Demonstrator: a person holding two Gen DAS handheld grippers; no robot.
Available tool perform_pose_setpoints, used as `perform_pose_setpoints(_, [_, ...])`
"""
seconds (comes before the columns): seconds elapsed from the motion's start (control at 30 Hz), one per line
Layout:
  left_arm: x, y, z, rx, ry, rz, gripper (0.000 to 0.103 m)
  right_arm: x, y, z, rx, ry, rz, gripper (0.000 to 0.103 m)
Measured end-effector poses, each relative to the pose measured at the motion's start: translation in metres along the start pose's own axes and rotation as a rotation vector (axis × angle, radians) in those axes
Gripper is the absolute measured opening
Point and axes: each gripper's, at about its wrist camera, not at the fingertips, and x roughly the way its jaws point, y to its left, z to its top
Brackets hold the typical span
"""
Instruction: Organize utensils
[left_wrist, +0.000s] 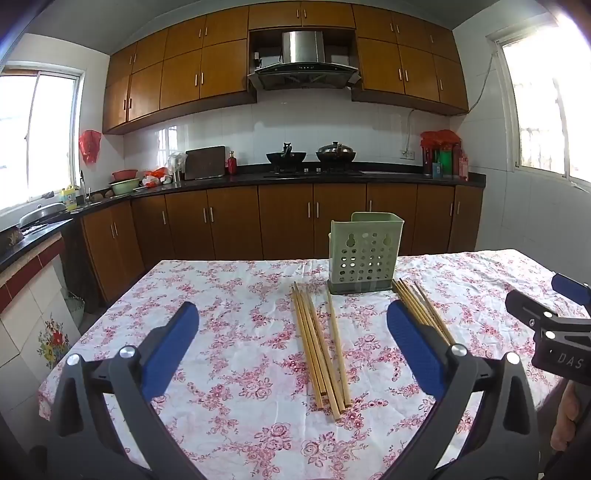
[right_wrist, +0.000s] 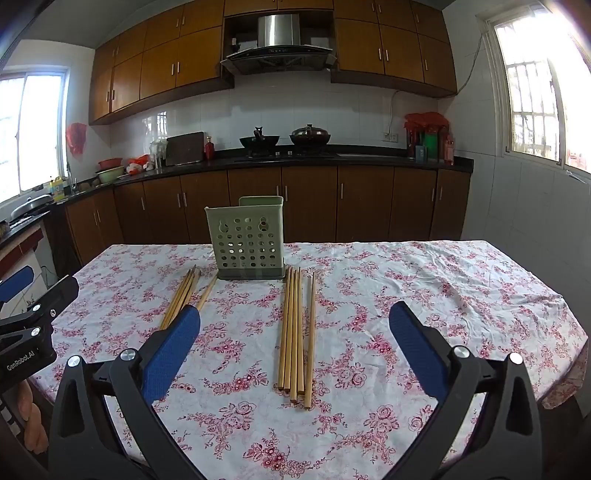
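Observation:
A pale green perforated utensil holder (left_wrist: 364, 254) (right_wrist: 245, 240) stands upright toward the far side of the flowered tablecloth (left_wrist: 221, 280) (right_wrist: 424, 280). Two bundles of several wooden chopsticks lie flat in front of it. The left bundle (left_wrist: 321, 347) (right_wrist: 184, 295) lies ahead of my left gripper (left_wrist: 293, 310), which hovers open and empty above the cloth. The right bundle (left_wrist: 424, 310) (right_wrist: 297, 332) lies ahead of my right gripper (right_wrist: 294, 312), also open and empty. Each gripper's blue finger hides the near end of the other bundle.
The table's near and side edges show in both views. Beyond the table runs a dark kitchen counter (left_wrist: 332, 175) with wooden cabinets, two pans on the stove (right_wrist: 284, 142) and a sink area at the left. A hand (left_wrist: 565, 417) holds the right gripper's body (left_wrist: 546, 325).

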Motion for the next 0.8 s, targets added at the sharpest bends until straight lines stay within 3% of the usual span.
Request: perform_pose_setpoints(0.8, [0.0003,0.0003,0.0000,-0.006,0.006,-0.003,0.099,-0.0009,0.0002,0.0002,0.004,-0.001,0.002,0.101])
